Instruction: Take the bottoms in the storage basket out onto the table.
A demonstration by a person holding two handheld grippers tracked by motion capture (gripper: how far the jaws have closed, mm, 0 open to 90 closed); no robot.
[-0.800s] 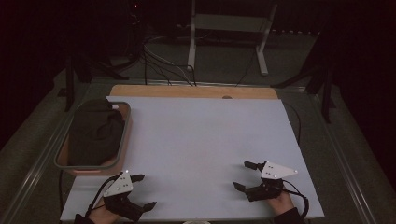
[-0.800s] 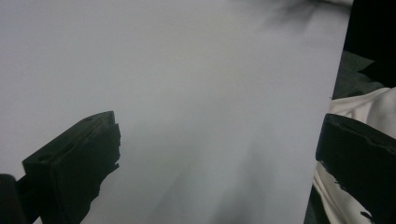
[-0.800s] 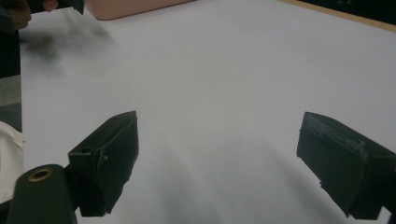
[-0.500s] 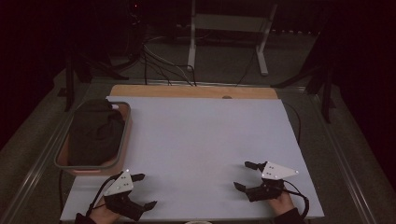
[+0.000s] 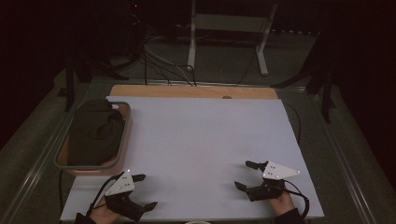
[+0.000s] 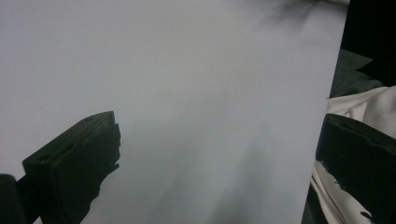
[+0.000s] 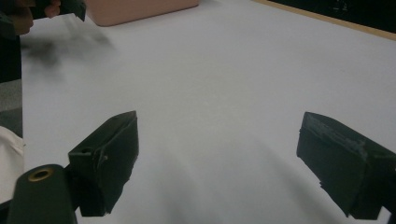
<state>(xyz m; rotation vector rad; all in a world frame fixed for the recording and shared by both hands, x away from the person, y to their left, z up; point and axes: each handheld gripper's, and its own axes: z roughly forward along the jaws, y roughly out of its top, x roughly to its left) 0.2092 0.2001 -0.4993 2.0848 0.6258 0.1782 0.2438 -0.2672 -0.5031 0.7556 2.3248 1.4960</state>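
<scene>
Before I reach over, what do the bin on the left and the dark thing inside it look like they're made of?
The bin looks like moulded plastic: smooth pinkish walls, rounded corners and a grey rim with a dull sheen. The dark thing inside looks like soft cloth, matte and slumped in folds; the dim light leaves the kind of fabric open.

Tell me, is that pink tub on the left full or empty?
Full. The pink tub holds a heap of dark cloth that covers its inside and rises above its rim at the far end.

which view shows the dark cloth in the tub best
The high view: the dark cloth lies heaped inside the pink tub at the table's left. The right gripper view catches just the tub's pink wall, not the cloth.
</scene>
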